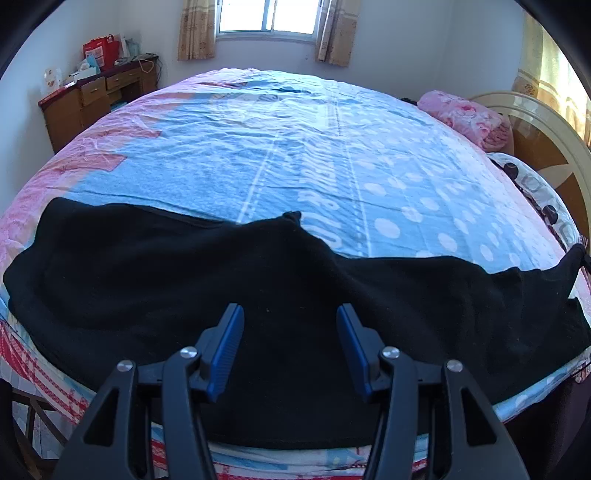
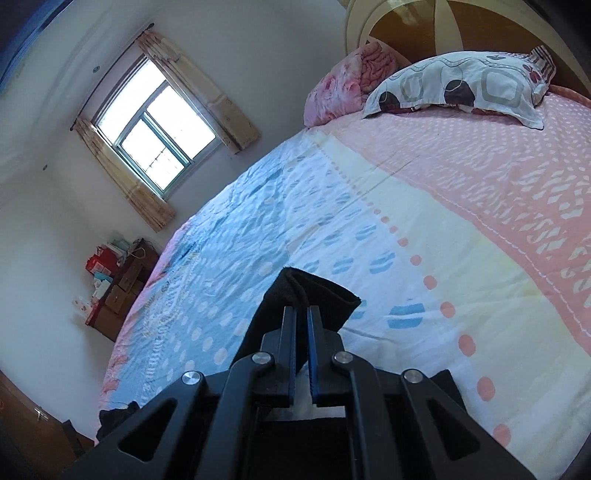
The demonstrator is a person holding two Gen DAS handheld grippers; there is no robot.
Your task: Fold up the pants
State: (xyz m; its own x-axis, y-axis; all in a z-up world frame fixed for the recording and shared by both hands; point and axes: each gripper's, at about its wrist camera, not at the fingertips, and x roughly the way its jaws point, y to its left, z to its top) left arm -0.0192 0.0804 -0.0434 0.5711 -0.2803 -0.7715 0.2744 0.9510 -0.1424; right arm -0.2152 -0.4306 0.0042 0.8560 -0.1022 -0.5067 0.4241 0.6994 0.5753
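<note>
Black pants [image 1: 184, 288] lie spread across the near edge of the bed, reaching from far left to far right in the left wrist view. My left gripper [image 1: 290, 314] is open and empty, its blue pads hovering over the middle of the pants. My right gripper [image 2: 302, 314] is shut on a folded end of the black pants [image 2: 314, 291] and holds it lifted above the bed sheet. At the far right of the left wrist view the pants rise to a pulled-up corner [image 1: 574, 258].
The bed [image 1: 295, 147] has a blue, white and pink patterned sheet. A pink folded blanket [image 1: 469, 114] and a patterned pillow [image 2: 461, 85] lie at the headboard [image 2: 406, 26]. A wooden desk [image 1: 92, 99] with boxes stands by the far wall under the window [image 1: 266, 16].
</note>
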